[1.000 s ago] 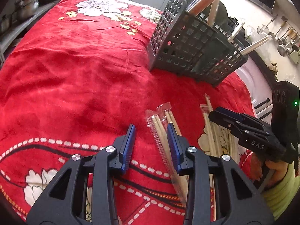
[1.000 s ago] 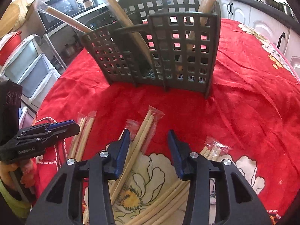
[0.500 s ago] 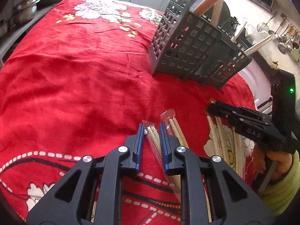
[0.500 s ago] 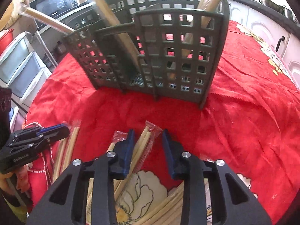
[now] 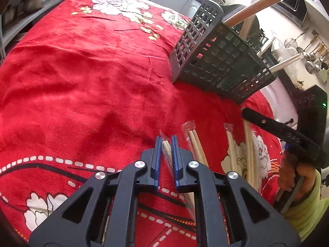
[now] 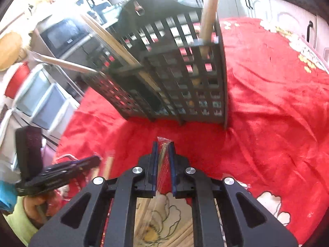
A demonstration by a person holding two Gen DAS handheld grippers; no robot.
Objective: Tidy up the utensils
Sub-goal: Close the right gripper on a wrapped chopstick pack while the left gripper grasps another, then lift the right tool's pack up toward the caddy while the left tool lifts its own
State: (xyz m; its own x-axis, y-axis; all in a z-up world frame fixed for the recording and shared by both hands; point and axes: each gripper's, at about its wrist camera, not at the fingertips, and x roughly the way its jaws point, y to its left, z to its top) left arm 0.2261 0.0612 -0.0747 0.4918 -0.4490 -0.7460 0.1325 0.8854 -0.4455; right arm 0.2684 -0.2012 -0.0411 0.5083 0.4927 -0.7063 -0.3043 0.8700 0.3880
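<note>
On the red floral cloth (image 5: pixel 86 86) covering the desk: left hand-held gripper (image 5: pixel 166 144) pinches a wrapped chopstick pair (image 5: pixel 165 147) between its blue pads. Right hand-held gripper (image 6: pixel 163 150) likewise closed on another wrapped pair (image 6: pixel 162 152). Grey slotted utensil basket (image 5: pixel 218 61) stands beyond, wooden handles (image 5: pixel 253 8) leaning out. More wrapped chopsticks (image 5: pixel 195 142) lie loose between the grippers.

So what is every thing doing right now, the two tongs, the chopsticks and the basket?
Left tongs: shut on a wrapped chopstick pair.
Right tongs: shut on another wrapped pair.
Loose wrapped pairs: lying flat on the red cloth.
Grey basket: standing on the cloth, with long handles sticking out.
</note>
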